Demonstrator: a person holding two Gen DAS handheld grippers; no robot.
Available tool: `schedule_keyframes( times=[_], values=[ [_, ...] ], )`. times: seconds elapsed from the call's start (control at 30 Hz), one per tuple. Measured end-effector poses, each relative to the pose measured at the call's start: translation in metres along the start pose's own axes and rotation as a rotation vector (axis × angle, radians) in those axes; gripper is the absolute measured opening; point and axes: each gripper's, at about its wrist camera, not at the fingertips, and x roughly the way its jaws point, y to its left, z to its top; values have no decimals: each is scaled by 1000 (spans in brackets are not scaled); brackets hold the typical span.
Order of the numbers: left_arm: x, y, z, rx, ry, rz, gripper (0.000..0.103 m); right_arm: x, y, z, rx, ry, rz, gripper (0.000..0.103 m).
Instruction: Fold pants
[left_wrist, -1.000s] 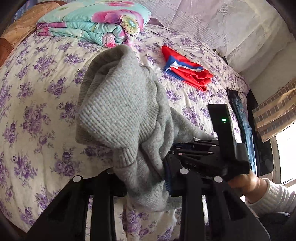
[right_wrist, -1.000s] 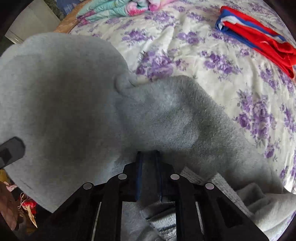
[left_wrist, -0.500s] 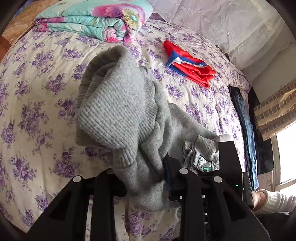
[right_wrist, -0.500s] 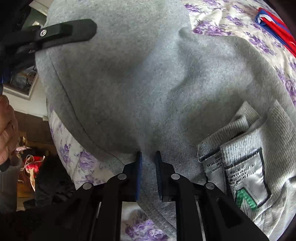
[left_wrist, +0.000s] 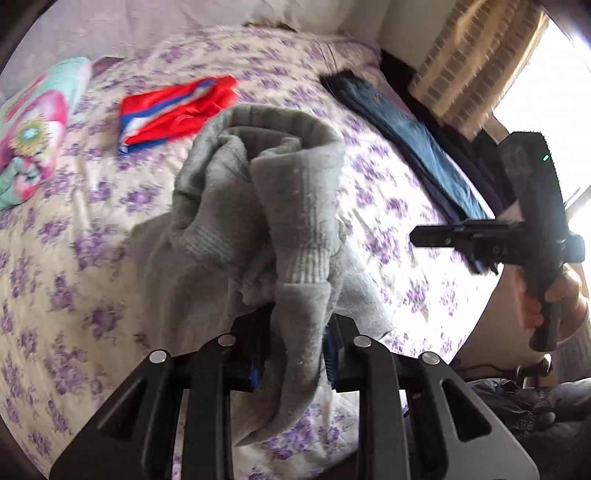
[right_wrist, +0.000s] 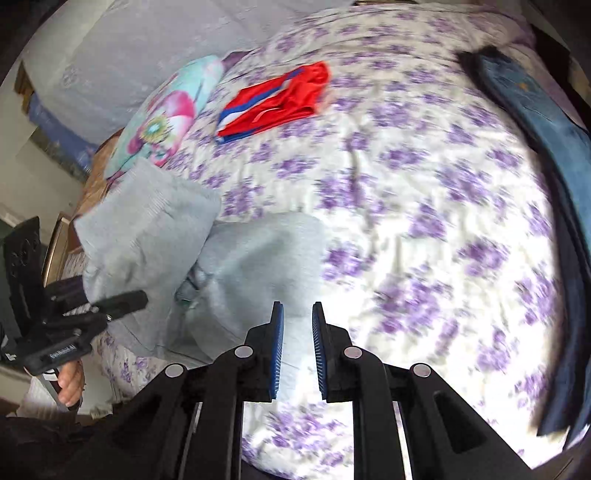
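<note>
Left gripper (left_wrist: 293, 350) jaws clamped on a thick bunch of the grey pants (left_wrist: 266, 206), fabric lifted off the bed and draped forward over the fingers; ribbed cuff or waistband (can't tell which) hangs near the jaws, rest trails down onto the floral bedspread (left_wrist: 74, 258). Right gripper (right_wrist: 298, 350) jaws parted a narrow gap, blue pads bare, holding nothing, hovering above the bedspread with the pants' near edge just under its tips. In the right view the pants (right_wrist: 258, 258) sit at the near-left part of the bed, one part raised by the left gripper, one part lying flat. Step in hand, as I judge: regrasp with the free gripper so the garment can be spread or folded. To do well: bring the right tips down on a clean single edge of the flat part, not a bunched lump; pinch hem or waistband so both hands hold matching ends; keep the left lifted for tension, then pull apart to flatten before folding. Risk: grabbing bedspread with the fabric. Frames are motion-blurred, so edge detail is uncertain. Farther: red-and-blue folded garment (right_wrist: 277, 103) mid-bed, well apart; jeans (right_wrist: 546, 147) along the right edge; floral quilt (right_wrist: 162, 114) far left; pillows (right_wrist: 129, 55) beyond.
</note>
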Motion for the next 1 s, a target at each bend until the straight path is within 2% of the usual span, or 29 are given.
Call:
schedule_keyframes(
  times=[0.03,0.13,0.17,0.2,0.27,0.3,0.4,0.53,0.6,0.67,0.73,0.8,0.87,0.93,1.0],
  values=[
    [21,-10,0,23,46,-12,24,-4,-14,-10,33,-6,-9,17],
    [73,-31,-6,78,164,-31,40,7,-39,-33,106,9,-24,17],
    [79,-39,-7,93,177,-32,53,7,-41,-37,116,14,-25,17],
    [78,-47,-7,110,184,-56,74,11,-39,-40,115,15,-24,17],
    [63,-63,-4,142,170,-89,84,9,-31,-43,89,7,-30,17],
    [53,-68,-4,162,155,-90,85,7,-27,-43,74,-2,-33,17],
    [19,-61,-5,134,107,-136,85,-2,-13,-34,23,-33,-18,17],
    [-22,-13,-3,-37,13,-143,85,-22,21,-17,-78,-75,58,17],
    [-27,13,-5,-113,7,-115,85,-26,41,-6,-125,-81,120,17],
    [-23,29,-6,-183,17,-134,82,-22,62,5,-180,-82,152,18],
    [-15,30,-1,-213,28,-185,77,-12,79,13,-237,-68,122,19],
    [-5,17,2,-189,33,-193,73,7,83,16,-262,-17,96,20],
    [14,3,4,-170,63,-210,64,36,71,13,-236,82,-28,17],
    [42,-10,1,-156,129,-207,56,67,51,2,-212,196,-119,17],
    [84,-19,-7,-123,238,-143,44,81,34,-6,-148,210,-106,17]
  ],
)
